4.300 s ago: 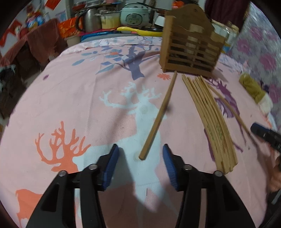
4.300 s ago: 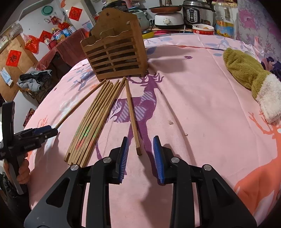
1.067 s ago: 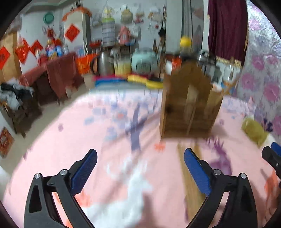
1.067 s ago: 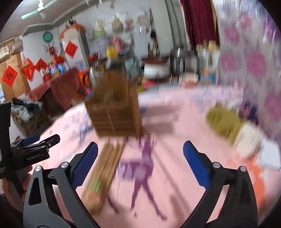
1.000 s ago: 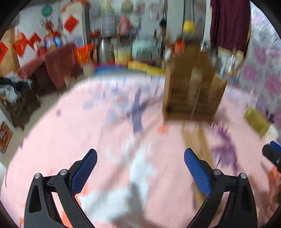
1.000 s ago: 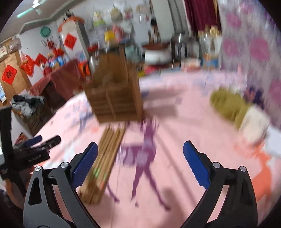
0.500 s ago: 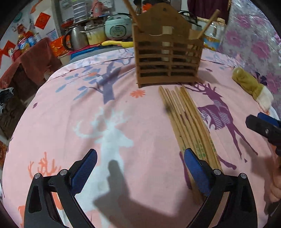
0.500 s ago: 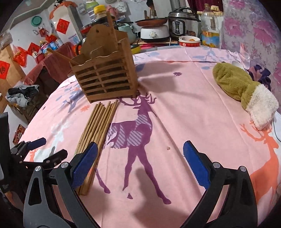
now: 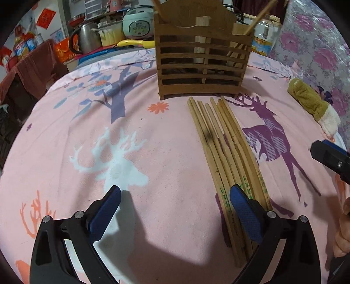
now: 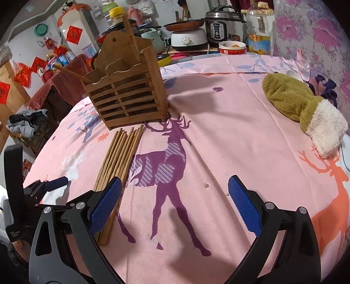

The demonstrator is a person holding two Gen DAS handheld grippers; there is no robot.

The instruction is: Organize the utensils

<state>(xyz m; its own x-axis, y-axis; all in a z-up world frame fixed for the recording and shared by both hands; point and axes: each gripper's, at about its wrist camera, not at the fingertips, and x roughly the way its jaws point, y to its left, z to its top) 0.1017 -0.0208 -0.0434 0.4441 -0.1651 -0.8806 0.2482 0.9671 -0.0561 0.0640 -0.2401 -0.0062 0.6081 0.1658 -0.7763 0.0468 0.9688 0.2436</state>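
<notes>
Both my left gripper and right gripper are hovering spread wide and empty before the slatted wooden holder, which is holding two leaning chopsticks, while the loose chopstick bundle is lying just in front of it.

I am working over a round table under a pink deer-print tablecloth, and shadows are falling across it toward me. Behind it a counter is carrying a pressure cooker and a pale green rice cooker, while red paper decorations are hanging on the white wall. A floral purple curtain is hanging along my right.
</notes>
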